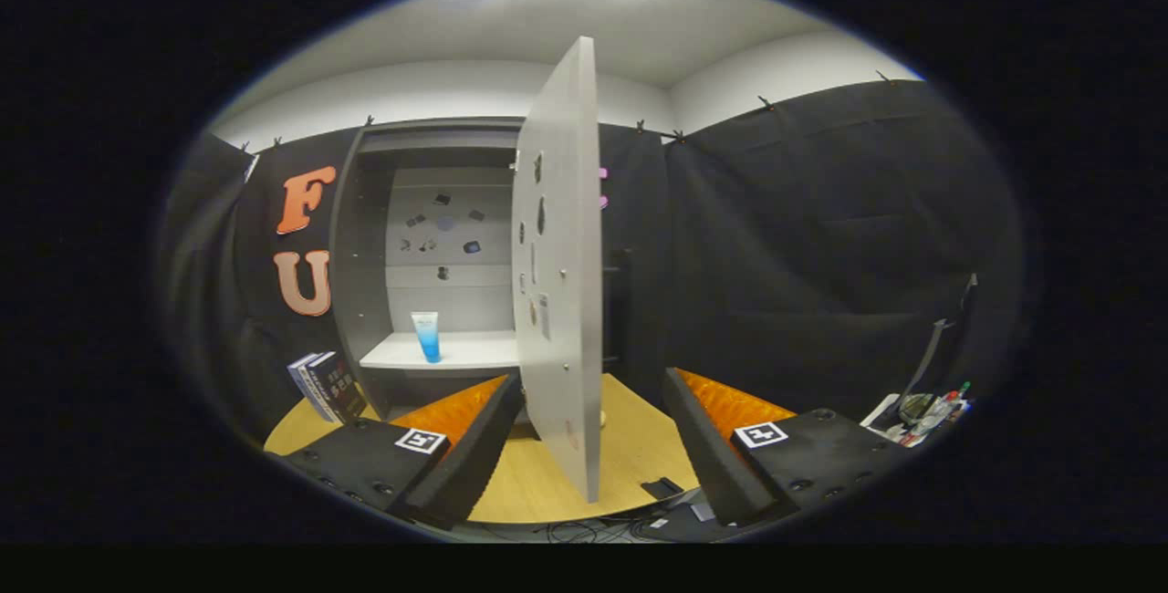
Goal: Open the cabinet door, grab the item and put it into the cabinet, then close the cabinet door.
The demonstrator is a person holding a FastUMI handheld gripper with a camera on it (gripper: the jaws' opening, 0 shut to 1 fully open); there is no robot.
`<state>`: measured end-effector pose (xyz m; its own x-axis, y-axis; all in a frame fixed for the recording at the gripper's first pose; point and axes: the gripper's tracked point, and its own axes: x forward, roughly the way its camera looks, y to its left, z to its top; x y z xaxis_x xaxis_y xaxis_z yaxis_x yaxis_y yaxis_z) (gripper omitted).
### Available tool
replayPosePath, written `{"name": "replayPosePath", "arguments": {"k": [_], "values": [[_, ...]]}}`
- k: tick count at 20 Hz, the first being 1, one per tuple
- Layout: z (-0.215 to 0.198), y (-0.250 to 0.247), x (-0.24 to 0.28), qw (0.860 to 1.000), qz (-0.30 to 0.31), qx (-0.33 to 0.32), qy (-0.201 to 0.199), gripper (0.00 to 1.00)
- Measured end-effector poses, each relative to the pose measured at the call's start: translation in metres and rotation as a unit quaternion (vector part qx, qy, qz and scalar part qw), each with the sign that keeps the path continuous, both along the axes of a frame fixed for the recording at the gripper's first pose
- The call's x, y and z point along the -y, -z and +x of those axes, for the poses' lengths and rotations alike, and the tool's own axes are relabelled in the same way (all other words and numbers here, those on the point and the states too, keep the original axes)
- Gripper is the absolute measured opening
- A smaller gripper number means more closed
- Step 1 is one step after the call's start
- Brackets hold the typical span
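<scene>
A grey cabinet (pixel 360 237) stands on a round wooden table (pixel 630 461), with its door (pixel 561 274) swung wide open toward me, edge-on. The door's lower part sits between my two fingers without either finger touching it. On the white shelf (pixel 465 353) inside stands a blue and white tube (pixel 426 336), upright, beyond the left finger. My gripper (pixel 593 447) is open and holds nothing. Small dark stickers dot the cabinet's back wall and the inner face of the door.
A few dark books (pixel 328 386) lean on the table left of the cabinet. Beyond the right finger lies a tray of pens and small items (pixel 926 412) beside a slanted stand. Cables and a small black box (pixel 662 488) lie below the table's near edge.
</scene>
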<state>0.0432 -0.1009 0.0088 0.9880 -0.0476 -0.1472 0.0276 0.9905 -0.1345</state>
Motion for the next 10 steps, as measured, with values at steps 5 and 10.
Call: {"name": "replayPosePath", "arguments": {"k": [5, 10], "values": [[0.017, 0.020, 0.046, 1.000, -0.003, -0.019, 0.007, 0.99], [0.040, 0.053, 0.066, 0.999, 0.008, -0.051, 0.000, 0.99]]}}
